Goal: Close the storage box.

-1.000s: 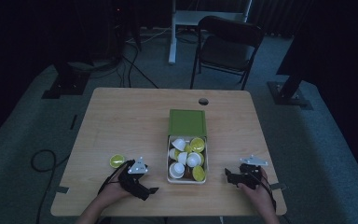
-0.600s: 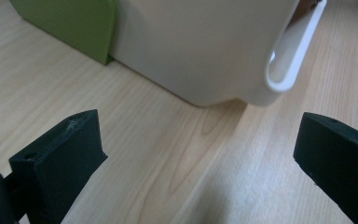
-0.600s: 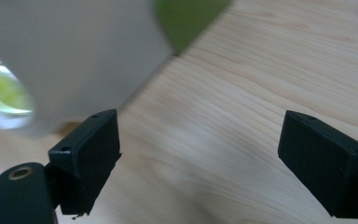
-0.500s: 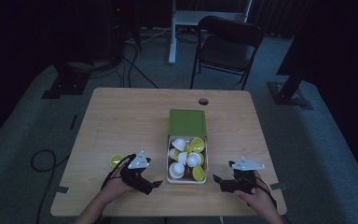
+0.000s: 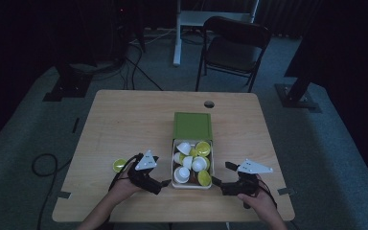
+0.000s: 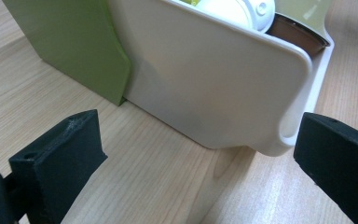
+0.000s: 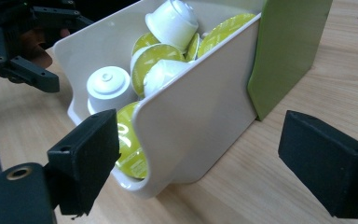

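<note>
1. The fingers of the left gripper [image 5: 164,183] are spread wide and hold nothing; between them stands the near left corner of the white tray [image 6: 223,88], not touched.
2. The fingers of the right gripper [image 5: 219,181] are also wide open and empty, and they point at the right side wall of the same tray [image 7: 205,116].
3. The tray lies on the wooden surface [image 5: 124,124] between the two grippers, near the front edge.
4. Its far end sits inside a green sleeve [image 5: 192,125].
5. The tray is full of coffee capsules [image 5: 194,162]: white ones, ones with yellow-green lids, and a brown one.
6. One single yellow-green capsule [image 5: 120,165] lies on the surface just left of the left gripper, apart from the tray.
</note>
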`<act>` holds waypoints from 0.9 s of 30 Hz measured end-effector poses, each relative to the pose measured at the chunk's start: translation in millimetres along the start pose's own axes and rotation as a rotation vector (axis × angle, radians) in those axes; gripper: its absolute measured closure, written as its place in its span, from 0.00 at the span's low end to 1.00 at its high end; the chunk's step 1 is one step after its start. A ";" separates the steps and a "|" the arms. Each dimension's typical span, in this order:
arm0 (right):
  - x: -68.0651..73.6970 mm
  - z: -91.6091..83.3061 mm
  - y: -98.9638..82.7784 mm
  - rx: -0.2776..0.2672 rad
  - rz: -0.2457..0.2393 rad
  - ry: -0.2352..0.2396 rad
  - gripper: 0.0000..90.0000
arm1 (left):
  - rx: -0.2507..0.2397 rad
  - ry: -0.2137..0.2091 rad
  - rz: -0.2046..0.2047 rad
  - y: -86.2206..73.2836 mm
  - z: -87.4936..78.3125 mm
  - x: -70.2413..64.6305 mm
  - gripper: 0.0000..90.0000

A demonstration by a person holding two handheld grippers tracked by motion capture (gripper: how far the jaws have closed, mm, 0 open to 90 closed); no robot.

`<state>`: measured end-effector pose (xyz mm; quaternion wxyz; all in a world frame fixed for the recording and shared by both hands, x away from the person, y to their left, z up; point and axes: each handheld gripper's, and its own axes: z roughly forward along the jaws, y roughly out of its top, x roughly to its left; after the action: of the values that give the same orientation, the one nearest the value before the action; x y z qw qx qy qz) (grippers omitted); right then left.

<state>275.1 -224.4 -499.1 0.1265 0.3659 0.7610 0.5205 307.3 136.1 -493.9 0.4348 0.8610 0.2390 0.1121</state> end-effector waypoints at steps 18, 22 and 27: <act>-10.5 9.2 -4.2 0.004 0.019 0.030 0.12 | -0.023 -0.023 -0.026 5.6 10.5 5.1 0.01; -11.3 9.4 -3.8 0.003 0.023 0.024 0.12 | -0.026 -0.028 -0.027 6.3 12.2 5.7 0.01; -14.4 10.1 -3.5 -0.002 0.038 0.012 0.12 | -0.031 -0.028 -0.043 9.3 16.1 8.1 0.01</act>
<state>289.5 -227.9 -509.3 0.1123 0.3769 0.7543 0.5257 323.7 124.4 -496.2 0.4535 0.8505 0.2493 0.0942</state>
